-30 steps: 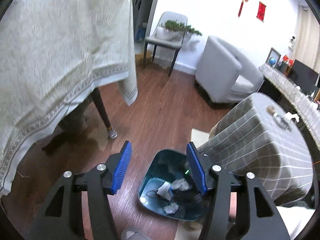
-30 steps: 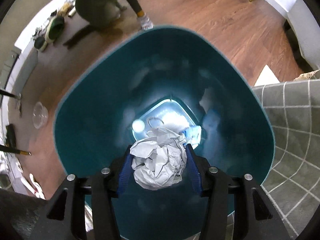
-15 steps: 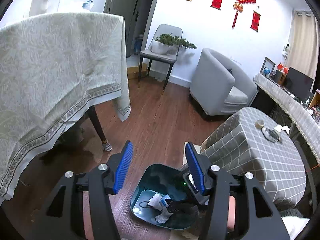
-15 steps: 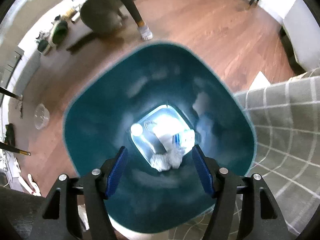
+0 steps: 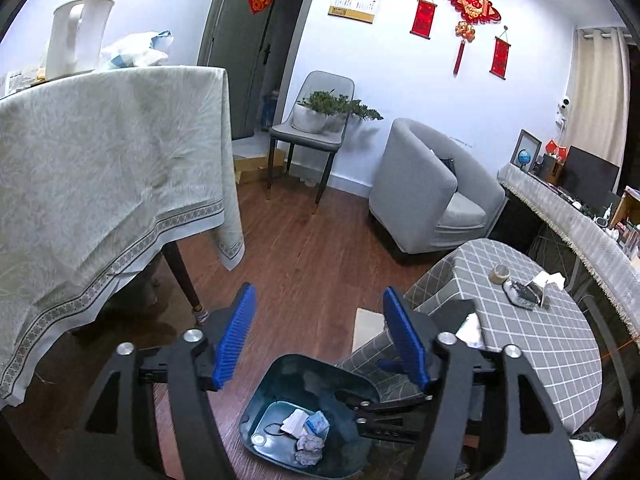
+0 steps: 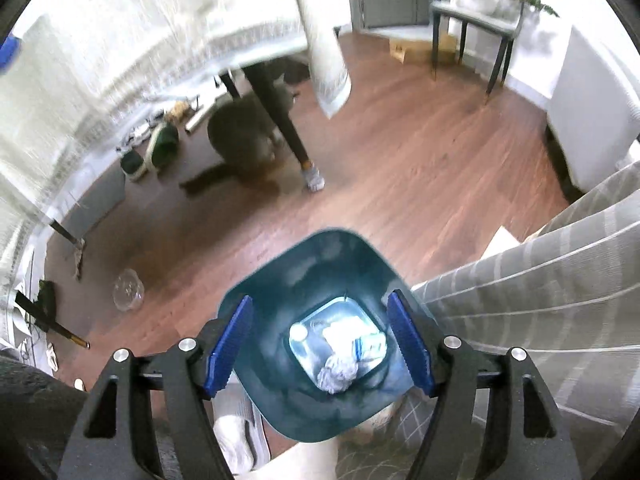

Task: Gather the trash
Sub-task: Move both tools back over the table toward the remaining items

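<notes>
A white kettle (image 5: 78, 32) stands on the cream-clothed table (image 5: 108, 168); a potted plant (image 5: 324, 114) sits on the grey chair (image 5: 310, 140), beside a grey armchair (image 5: 432, 196).

Bin (image 6: 280, 392) stands on floor (image 6: 400, 152) below right gripper (image 6: 318, 344); crumpled paper (image 6: 338, 374) lies inside; checked table (image 6: 540, 320) to its right.
</notes>
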